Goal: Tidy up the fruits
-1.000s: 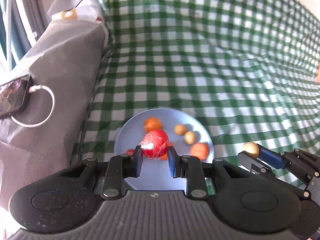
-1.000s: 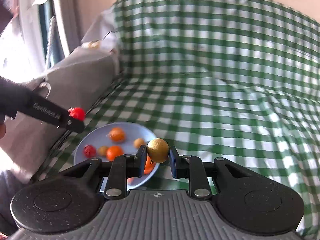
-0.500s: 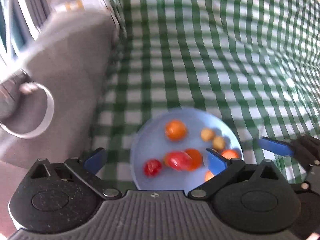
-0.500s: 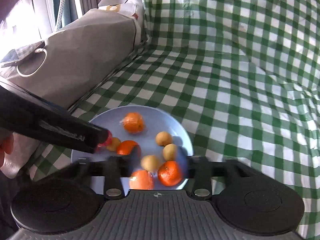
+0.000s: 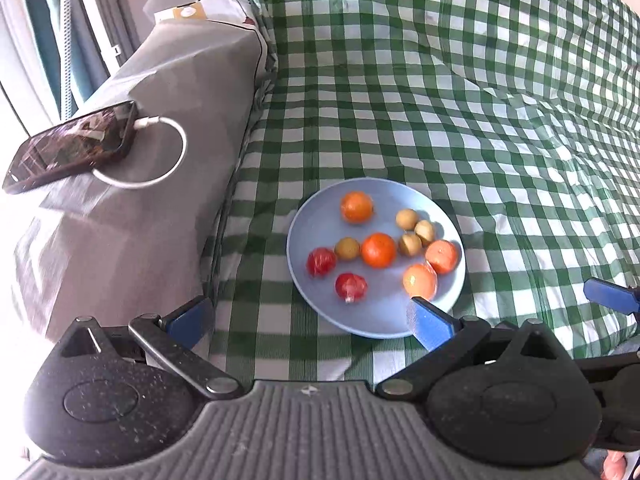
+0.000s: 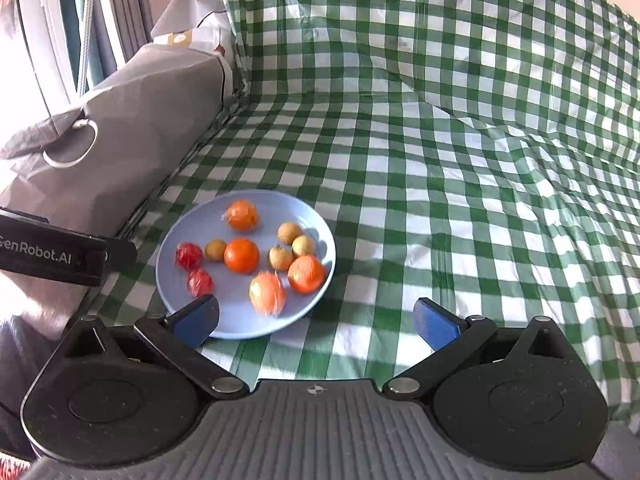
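A light blue plate (image 5: 456,280) (image 6: 324,240) lies on the green checked cloth and holds several fruits: oranges (image 5: 378,249) (image 6: 241,255), two red wrapped fruits (image 5: 351,287) (image 6: 189,255) and small tan round fruits (image 5: 407,219) (image 6: 289,233). My left gripper (image 5: 310,322) is open and empty, above the plate's near left edge. My right gripper (image 6: 316,320) is open and empty, above the plate's near right edge. One blue pad of the right gripper shows at the right of the left wrist view (image 5: 608,300).
A grey covered cushion (image 5: 160,184) (image 6: 132,136) stands left of the plate, with a phone (image 5: 72,146) and white cable (image 5: 160,152) on it. The checked cloth (image 5: 480,100) (image 6: 460,160) spreads to the right and rises at the back.
Both grippers opened. The red fruit left my left gripper and the tan fruit left my right gripper; both now lie on the plate. Both grippers pulled back and up.
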`<control>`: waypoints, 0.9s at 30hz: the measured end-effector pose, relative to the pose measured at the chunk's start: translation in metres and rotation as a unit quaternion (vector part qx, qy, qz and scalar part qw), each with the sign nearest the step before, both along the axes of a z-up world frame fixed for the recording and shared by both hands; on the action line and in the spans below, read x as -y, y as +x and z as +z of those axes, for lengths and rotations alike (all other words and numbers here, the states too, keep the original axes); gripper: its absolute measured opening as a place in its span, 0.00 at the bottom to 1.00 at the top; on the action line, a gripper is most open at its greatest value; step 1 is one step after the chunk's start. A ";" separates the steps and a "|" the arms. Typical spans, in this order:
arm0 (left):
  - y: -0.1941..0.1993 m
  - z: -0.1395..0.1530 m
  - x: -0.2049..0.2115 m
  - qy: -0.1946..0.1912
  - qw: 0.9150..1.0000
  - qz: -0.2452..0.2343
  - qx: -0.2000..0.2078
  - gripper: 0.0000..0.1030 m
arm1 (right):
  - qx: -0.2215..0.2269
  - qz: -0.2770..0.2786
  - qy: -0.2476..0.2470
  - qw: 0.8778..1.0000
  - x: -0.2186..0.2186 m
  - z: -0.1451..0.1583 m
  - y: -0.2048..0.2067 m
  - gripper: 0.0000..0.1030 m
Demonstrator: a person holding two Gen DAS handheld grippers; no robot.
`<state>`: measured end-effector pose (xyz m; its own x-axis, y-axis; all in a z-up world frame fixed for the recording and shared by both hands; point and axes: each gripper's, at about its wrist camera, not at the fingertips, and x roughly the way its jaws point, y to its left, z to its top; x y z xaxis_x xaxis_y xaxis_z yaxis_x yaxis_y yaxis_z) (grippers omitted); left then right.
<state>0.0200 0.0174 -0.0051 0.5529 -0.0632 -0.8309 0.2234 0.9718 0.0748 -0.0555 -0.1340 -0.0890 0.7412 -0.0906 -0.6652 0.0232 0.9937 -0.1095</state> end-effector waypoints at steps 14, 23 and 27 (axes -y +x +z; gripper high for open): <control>-0.023 0.001 -0.007 0.004 1.000 0.007 -0.002 1.00 | 0.009 0.015 -0.023 1.000 -0.020 0.009 -0.029 0.99; -0.025 0.005 -0.005 0.007 1.000 0.007 0.003 1.00 | 0.010 0.016 -0.025 0.999 -0.025 0.011 -0.028 0.99; -0.025 0.005 -0.003 0.011 1.000 0.005 -0.002 1.00 | 0.013 0.015 -0.022 1.000 -0.024 0.013 -0.028 0.99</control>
